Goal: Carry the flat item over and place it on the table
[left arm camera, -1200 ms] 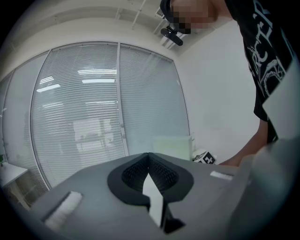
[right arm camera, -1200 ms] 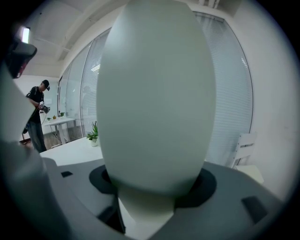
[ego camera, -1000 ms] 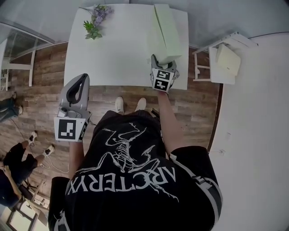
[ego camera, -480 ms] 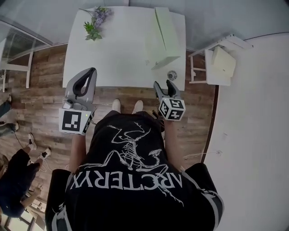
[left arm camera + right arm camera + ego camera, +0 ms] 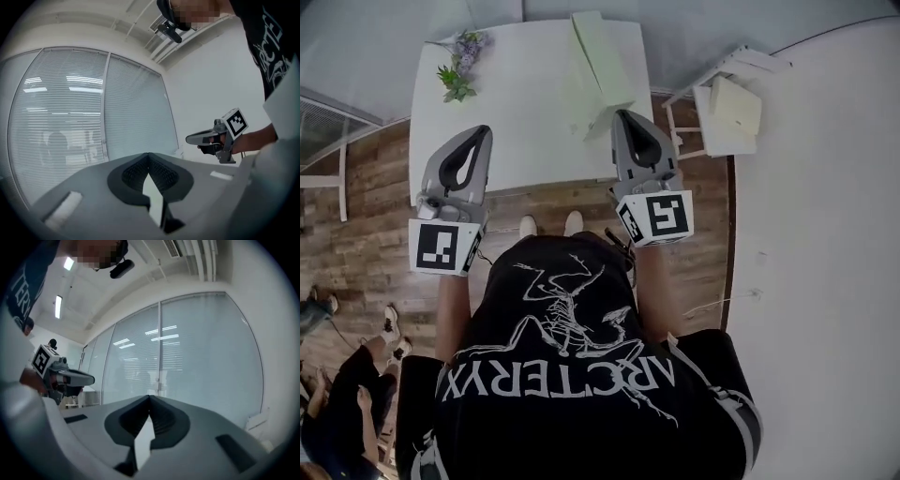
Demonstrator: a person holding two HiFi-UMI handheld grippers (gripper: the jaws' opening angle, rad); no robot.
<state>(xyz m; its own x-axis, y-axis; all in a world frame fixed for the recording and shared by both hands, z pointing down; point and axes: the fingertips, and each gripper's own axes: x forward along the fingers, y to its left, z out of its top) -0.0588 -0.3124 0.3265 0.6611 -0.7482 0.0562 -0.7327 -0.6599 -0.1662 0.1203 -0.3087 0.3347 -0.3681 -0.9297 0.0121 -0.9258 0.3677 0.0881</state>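
The flat item (image 5: 600, 54), a pale green slab, rests on the far right part of the white table (image 5: 516, 112). Nothing is gripping it. My right gripper (image 5: 625, 114) hovers over the table's near right edge, just short of the slab, shut with nothing between its jaws. My left gripper (image 5: 478, 131) is held level with it above the table's near left edge, also shut and empty. In the left gripper view the jaws meet at the tip (image 5: 148, 154) and point at window blinds. The right gripper view shows the same closed tip (image 5: 149, 397).
A small bunch of purple flowers (image 5: 457, 70) lies on the table's far left corner. A white stool (image 5: 712, 112) with a pale pad on it stands right of the table. Wooden floor runs under the table. People stand at the lower left (image 5: 342, 403).
My right gripper came off the green slab's near end, drew back toward me, then rose and shut. The left gripper lifted and moved forward. The slab stayed on the table.
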